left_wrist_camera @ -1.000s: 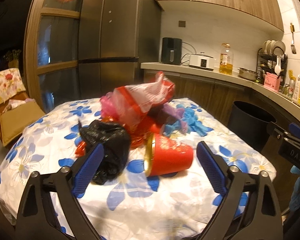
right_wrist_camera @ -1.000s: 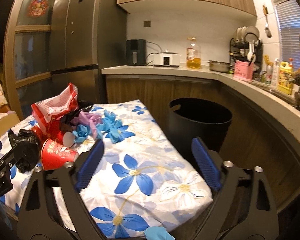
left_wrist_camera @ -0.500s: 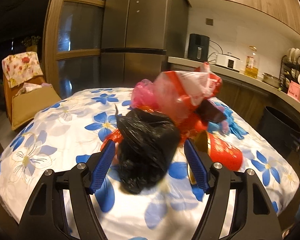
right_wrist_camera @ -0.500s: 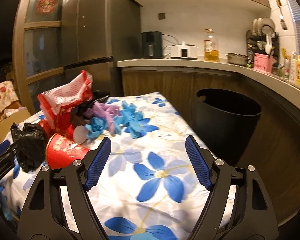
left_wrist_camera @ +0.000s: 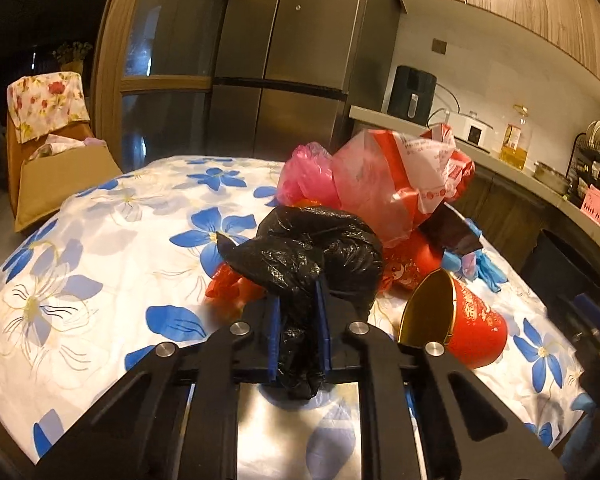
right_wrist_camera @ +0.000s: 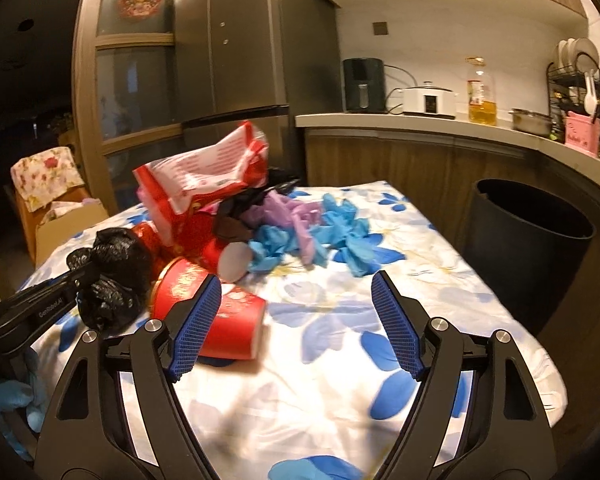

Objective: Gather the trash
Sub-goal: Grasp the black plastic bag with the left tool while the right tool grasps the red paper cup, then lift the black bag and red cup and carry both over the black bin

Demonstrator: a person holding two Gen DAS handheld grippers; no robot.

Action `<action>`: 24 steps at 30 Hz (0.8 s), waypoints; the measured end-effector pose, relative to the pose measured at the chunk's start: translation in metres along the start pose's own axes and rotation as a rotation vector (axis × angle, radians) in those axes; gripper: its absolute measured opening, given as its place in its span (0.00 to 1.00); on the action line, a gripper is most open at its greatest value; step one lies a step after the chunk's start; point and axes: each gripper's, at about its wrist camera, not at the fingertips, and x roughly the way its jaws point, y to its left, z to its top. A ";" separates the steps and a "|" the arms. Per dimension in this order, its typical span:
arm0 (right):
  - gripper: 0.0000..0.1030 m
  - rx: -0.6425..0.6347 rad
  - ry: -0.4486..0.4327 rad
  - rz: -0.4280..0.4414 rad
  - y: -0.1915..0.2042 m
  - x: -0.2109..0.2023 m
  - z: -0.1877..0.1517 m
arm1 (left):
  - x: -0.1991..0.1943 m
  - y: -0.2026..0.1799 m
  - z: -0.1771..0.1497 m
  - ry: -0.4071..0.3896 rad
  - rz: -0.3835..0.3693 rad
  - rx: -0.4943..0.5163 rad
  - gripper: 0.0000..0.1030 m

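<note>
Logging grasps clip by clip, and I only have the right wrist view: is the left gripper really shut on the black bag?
Observer: Yes. In the left wrist view the left gripper has just been closing, and both blue fingers press the black bag between them.
Operator: Anything inside the nearest red cup?
Observer: Nothing I can see; the red cup lies on its side and its mouth shows a gold lining.
Operator: Is anything tucked against the bag's other side?
Observer: A crumpled red scrap pokes out from under it.

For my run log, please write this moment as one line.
left gripper: closing on black bag | right gripper: open, empty | bin: beside table
</note>
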 end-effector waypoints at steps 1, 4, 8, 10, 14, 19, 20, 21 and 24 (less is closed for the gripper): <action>0.80 -0.003 0.005 0.011 0.002 0.002 -0.001 | -0.003 0.000 0.000 -0.011 0.001 -0.002 0.14; 0.92 -0.005 0.015 0.055 0.012 0.007 -0.003 | -0.017 0.001 0.001 -0.060 0.011 -0.008 0.14; 0.94 0.012 0.036 0.066 0.022 0.017 -0.005 | -0.027 0.006 0.002 -0.092 0.029 -0.034 0.14; 0.95 0.030 0.061 0.078 0.027 0.026 -0.006 | -0.028 0.008 0.002 -0.088 0.030 -0.041 0.14; 0.95 0.042 0.090 0.079 0.037 0.037 -0.011 | -0.029 0.009 -0.002 -0.078 0.034 -0.041 0.14; 0.95 0.048 0.112 0.072 0.045 0.046 -0.015 | -0.031 0.014 -0.004 -0.074 0.034 -0.044 0.14; 0.95 0.047 0.112 0.064 0.047 0.047 -0.016 | -0.031 0.015 -0.004 -0.075 0.035 -0.046 0.14; 0.95 0.048 0.116 0.063 0.048 0.049 -0.016 | -0.030 0.015 -0.004 -0.073 0.035 -0.048 0.14; 0.95 0.059 0.125 0.052 0.049 0.055 -0.017 | -0.030 0.018 -0.004 -0.068 0.036 -0.053 0.14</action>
